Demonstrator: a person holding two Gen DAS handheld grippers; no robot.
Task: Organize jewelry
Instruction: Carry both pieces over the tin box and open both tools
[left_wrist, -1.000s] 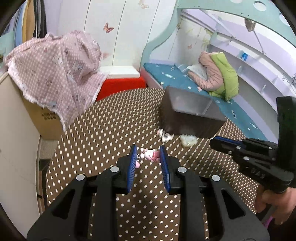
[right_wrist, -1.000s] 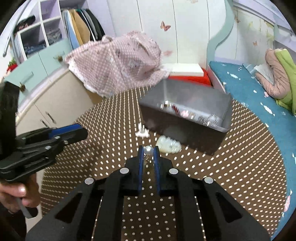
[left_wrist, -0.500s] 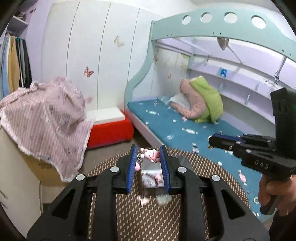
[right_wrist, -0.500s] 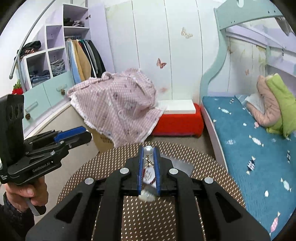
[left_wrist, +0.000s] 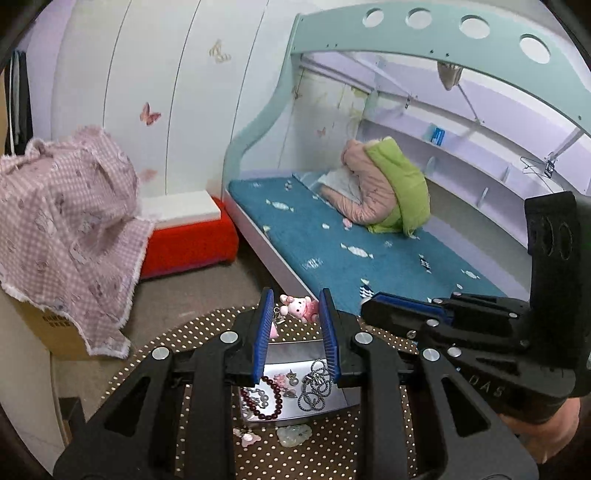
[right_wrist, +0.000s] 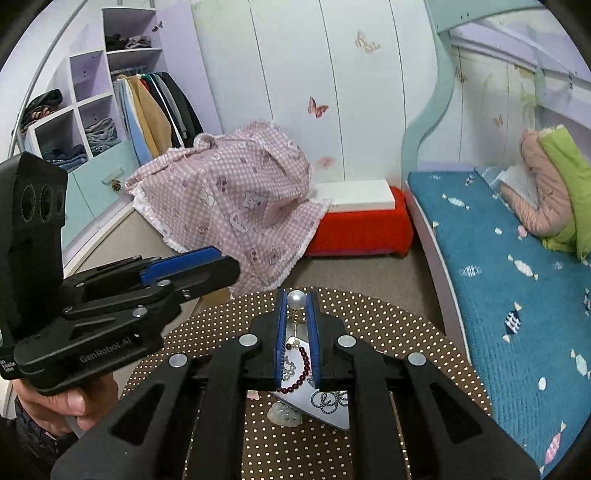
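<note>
My left gripper (left_wrist: 295, 308) is shut on a pink bunny charm (left_wrist: 301, 306) and holds it high above the open jewelry box (left_wrist: 291, 352). The box lies on the brown dotted table (left_wrist: 177, 343) and holds a dark red bead bracelet (left_wrist: 275, 400), a silver chain (left_wrist: 314, 387) and small charms. My right gripper (right_wrist: 296, 301) is shut on a pearl earring (right_wrist: 296, 298), also raised over the box (right_wrist: 295, 341). A pale jade pendant (left_wrist: 293, 435) and a small pink charm (left_wrist: 246, 437) lie on the table in front of the box.
The right gripper's body (left_wrist: 480, 339) is close on my left gripper's right side; the left gripper's body (right_wrist: 110, 306) fills the lower left of the right wrist view. Beyond the table are a bed (right_wrist: 498, 258), a red bench (right_wrist: 362, 225) and a pink checked cloth (right_wrist: 229, 206).
Both grippers have risen from the table top with their items and now look down into the box. The box interior with its jewelry has come into view.
</note>
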